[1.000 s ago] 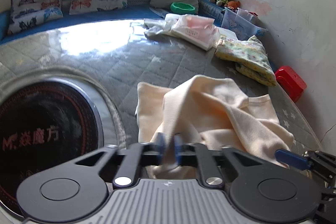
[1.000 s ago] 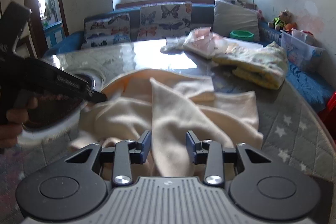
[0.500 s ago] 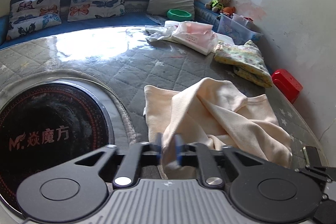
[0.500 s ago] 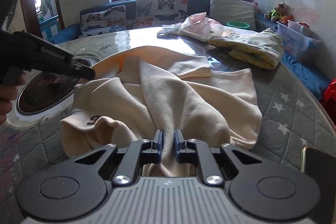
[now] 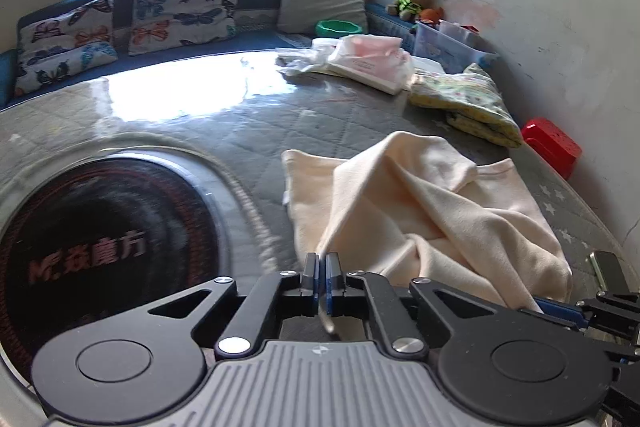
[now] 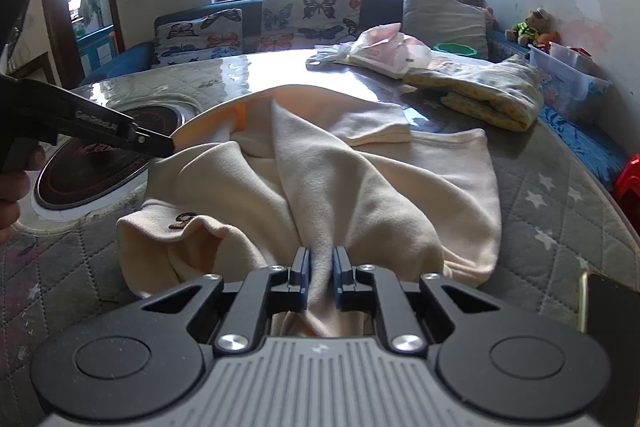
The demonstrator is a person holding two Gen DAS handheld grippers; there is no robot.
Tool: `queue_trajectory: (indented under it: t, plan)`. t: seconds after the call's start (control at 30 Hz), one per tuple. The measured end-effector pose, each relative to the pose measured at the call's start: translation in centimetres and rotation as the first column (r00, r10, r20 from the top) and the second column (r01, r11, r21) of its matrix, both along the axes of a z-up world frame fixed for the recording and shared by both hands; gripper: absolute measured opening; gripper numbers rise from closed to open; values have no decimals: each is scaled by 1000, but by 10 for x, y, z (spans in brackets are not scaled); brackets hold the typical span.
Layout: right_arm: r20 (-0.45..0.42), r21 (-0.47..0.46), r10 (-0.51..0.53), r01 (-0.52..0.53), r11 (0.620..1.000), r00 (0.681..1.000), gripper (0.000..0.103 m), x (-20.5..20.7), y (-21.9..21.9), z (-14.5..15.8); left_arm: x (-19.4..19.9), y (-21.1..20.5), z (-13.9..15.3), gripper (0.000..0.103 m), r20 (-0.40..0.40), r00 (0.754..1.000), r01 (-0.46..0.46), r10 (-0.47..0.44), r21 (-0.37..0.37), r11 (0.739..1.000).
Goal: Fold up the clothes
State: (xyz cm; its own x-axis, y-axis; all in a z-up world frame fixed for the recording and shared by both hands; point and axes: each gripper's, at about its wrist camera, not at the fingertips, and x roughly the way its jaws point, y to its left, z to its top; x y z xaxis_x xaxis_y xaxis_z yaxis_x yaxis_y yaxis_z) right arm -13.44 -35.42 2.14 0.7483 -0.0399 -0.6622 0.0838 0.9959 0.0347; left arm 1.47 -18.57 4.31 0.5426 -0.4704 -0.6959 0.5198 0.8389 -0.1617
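A: How much room does the quilted tabletop (image 5: 248,131) offer?

B: Its round grey surface runs wide and bare behind the cream garment (image 6: 360,187), as far as the pink clothes (image 5: 372,61) and the folded yellow bundle (image 5: 468,107) at the far rim. To the left a dark induction plate (image 5: 100,239) is sunk into the surface. On the right the rim curves close to the wall, with a red box (image 5: 554,147) just beyond it.

A: And the garment?

B: It lies crumpled on the near right part of the tabletop, one ridge pulled up through the middle.

A: The tools?

B: The left tool (image 5: 322,273) has its fingers pressed nearly together on a thin edge of the cloth. The right tool (image 6: 320,269) pinches a thicker gathered fold, its fingers held slightly apart by the fabric.
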Motion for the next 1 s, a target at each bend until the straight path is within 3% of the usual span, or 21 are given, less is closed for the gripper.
queue_trajectory:
  t: [0.4, 0.57, 0.63, 0.77, 0.83, 0.9, 1.0]
  plan:
    - [12, -28, 164, -164, 986, 986, 11, 38, 60, -4, -4, 94, -2, 0, 6, 981, -192, 192, 29, 981]
    - [15, -76, 245, -243, 967, 970, 12, 39, 89, -7, 0, 109, 7, 3, 0, 980, -200, 200, 3, 980]
    - [14, -99, 261, -259, 961, 965, 12, 35, 95, -8, 3, 105, 11, 9, -1, 984, -177, 177, -15, 984]
    - [6, -98, 276, -274, 957, 961, 12, 24, 98, -7, 14, 81, 11, 46, 21, 987, -161, 161, 8, 987]
    - [2, -105, 285, -283, 953, 958, 12, 17, 98, -7, 20, 69, 10, 53, 20, 989, -145, 144, 10, 989]
    - [-5, -112, 298, -296, 949, 955, 12, 8, 96, -5, 25, 58, 7, 67, 19, 991, -131, 131, 10, 991]
    - [-13, -106, 302, -302, 947, 953, 12, 0, 90, -3, 30, 44, 0, 68, 3, 994, -105, 105, 13, 994]
